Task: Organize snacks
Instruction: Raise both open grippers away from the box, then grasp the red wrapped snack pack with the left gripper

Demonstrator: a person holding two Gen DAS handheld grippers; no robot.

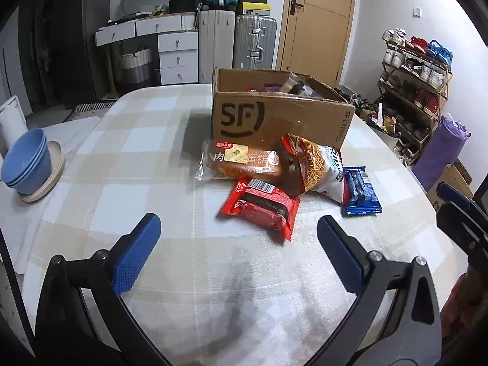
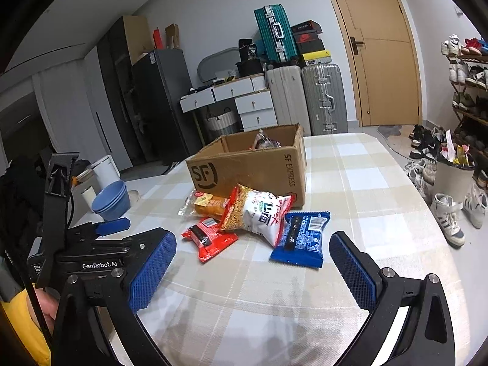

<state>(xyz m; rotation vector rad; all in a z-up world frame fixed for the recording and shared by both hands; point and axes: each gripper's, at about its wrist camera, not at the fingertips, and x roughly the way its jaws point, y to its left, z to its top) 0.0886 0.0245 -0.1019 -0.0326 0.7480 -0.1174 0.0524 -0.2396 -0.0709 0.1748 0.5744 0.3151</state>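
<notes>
A cardboard SF box [image 1: 274,116] [image 2: 250,167] stands open on the checked table, with a few snack packs inside. In front of it lie a wrapped cake [image 1: 241,161] [image 2: 207,204], a noodle snack bag [image 1: 317,164] [image 2: 259,213], a red pack [image 1: 262,207] [image 2: 209,239] and a blue pack [image 1: 360,192] [image 2: 302,239]. My left gripper [image 1: 238,253] hovers open just short of the red pack, holding nothing. My right gripper [image 2: 253,271] is open too, low over the table, with the blue pack just ahead of its fingers.
Stacked blue bowls [image 1: 27,164] [image 2: 111,201] on a plate sit at the table's left side beside a white canister [image 1: 12,119]. Drawers, suitcases [image 1: 253,39] and a door stand behind. A shoe rack [image 1: 418,85] and a bin [image 2: 451,177] line the right.
</notes>
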